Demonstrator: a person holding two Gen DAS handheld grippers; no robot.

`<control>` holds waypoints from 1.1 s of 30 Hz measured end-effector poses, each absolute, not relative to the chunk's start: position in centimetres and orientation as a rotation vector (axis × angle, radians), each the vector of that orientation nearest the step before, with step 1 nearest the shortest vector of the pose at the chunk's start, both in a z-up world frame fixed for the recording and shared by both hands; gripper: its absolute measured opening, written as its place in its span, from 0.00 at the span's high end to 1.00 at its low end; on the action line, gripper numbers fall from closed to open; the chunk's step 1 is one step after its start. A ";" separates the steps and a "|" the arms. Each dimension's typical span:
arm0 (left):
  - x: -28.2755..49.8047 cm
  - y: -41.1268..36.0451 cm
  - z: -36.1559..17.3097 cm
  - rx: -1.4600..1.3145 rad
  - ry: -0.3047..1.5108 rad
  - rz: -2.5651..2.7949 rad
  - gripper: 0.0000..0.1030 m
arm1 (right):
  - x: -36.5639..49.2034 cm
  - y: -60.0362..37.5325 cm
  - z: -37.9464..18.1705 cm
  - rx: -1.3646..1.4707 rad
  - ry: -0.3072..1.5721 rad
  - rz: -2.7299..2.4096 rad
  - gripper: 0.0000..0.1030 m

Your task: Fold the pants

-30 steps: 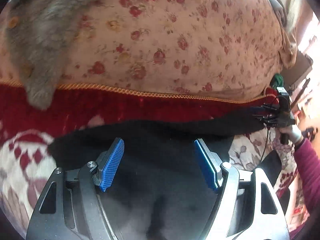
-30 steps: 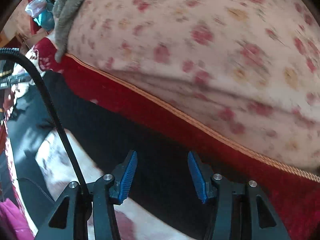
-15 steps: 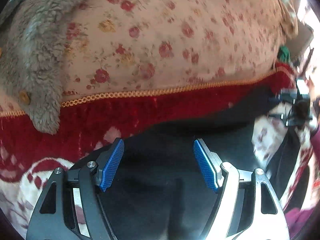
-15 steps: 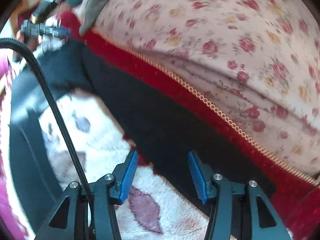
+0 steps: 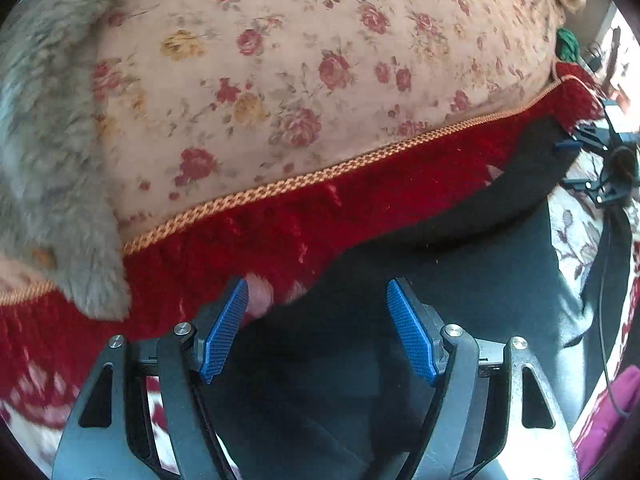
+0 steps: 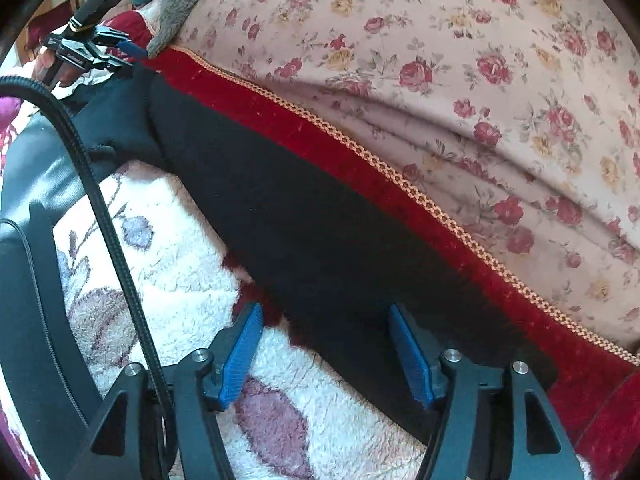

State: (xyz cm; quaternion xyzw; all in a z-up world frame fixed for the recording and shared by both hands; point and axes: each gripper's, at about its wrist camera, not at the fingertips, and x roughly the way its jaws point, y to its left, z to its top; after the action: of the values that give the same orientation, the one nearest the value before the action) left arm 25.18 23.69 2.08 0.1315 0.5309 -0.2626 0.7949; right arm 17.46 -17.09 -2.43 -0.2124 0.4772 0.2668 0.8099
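A broad cream cotton quilt printed with red and yellow roses [image 5: 304, 80] fills the upper part of both views, bulging toward the cameras. Along its lower edge runs a deep red plush blanket with a braided gold trim [image 5: 280, 232], and nearer still lies a white fleecy blanket with mauve leaf patterns [image 6: 172, 248].

The black pants [image 6: 304, 232], of dark soft fabric, lie stretched in a long band across the red and white blankets, parallel to the gold trim. In the left wrist view their wider part spreads beneath the camera, with one long leg running away to the upper right.

A grey furry garment [image 5: 48, 152] hangs over the quilt at the far left of the left wrist view.

The left tool [image 5: 316, 320] points steeply down over the pants, its blue ribbed pads [image 5: 224, 332] standing well apart with nothing pinched between them; one pad is over the red blanket, the other over the black fabric.

The right tool [image 6: 324, 340] hovers above the pants' edge where black cloth meets the white blanket. Its jaws are opening, and the pads press on nothing, though the fabric lies below the gap. A black braided cable [image 6: 104, 216] curves past its left side.
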 end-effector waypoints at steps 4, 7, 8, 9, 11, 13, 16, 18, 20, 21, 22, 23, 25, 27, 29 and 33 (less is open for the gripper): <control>26.8 23.0 0.3 0.366 1.230 -0.589 0.29 | 17.7 -16.9 -2.6 -0.456 1.043 0.588 0.33; 27.3 22.3 -1.0 0.418 1.278 -0.619 0.29 | 18.5 -16.5 -2.8 -0.463 1.060 0.609 0.29; 27.3 22.1 -1.1 0.422 1.283 -0.629 0.29 | 18.8 -16.6 -2.8 -0.461 1.069 0.614 0.27; 27.3 22.0 -1.0 0.433 1.281 -0.637 0.29 | 19.1 -16.7 -2.9 -0.461 1.077 0.616 0.24; 27.2 21.7 -1.0 0.448 1.279 -0.645 0.29 | 19.6 -16.8 -3.0 -0.452 1.095 0.623 0.23; 26.9 21.3 -1.1 0.455 1.257 -0.621 0.36 | 19.9 -16.9 -2.9 -0.448 1.093 0.634 0.26; 24.7 20.0 -0.9 0.504 1.223 -0.641 0.68 | 19.7 -16.4 -2.3 -0.463 1.055 0.652 0.60; 23.6 18.9 -0.8 0.577 1.190 -0.623 0.77 | 19.6 -15.8 -2.1 -0.490 1.038 0.619 0.78; 23.1 18.3 -0.8 0.584 1.180 -0.593 0.84 | 19.5 -15.4 -1.9 -0.489 1.025 0.589 0.87; 22.8 18.2 -0.7 0.581 1.176 -0.565 0.87 | 19.3 -15.3 -1.8 -0.494 1.020 0.575 0.88; 22.4 17.9 -0.6 0.584 1.165 -0.543 0.91 | 19.1 -15.1 -1.6 -0.498 1.017 0.562 0.89; 21.8 17.7 -0.1 0.590 1.142 -0.520 0.91 | 19.2 -15.1 -1.4 -0.495 1.009 0.553 0.93; 20.5 17.3 0.7 0.583 1.114 -0.505 0.92 | 18.2 -15.5 -0.4 -0.459 0.988 0.546 0.94; 18.8 18.0 2.0 0.566 1.080 -0.492 0.93 | 17.3 -16.0 0.8 -0.435 0.964 0.537 0.95; 17.3 18.2 3.3 0.542 1.055 -0.482 0.93 | 15.7 -16.9 2.3 -0.400 0.942 0.536 0.95; 14.2 18.9 6.4 0.508 0.986 -0.472 0.93 | 12.4 -17.2 5.2 -0.394 0.896 0.545 0.95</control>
State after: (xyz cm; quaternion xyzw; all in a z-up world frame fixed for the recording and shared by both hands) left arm 14.25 18.93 6.44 0.2388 0.4638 -0.2218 0.8238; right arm 12.39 -17.25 5.19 -0.1868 0.4251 0.2583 0.8471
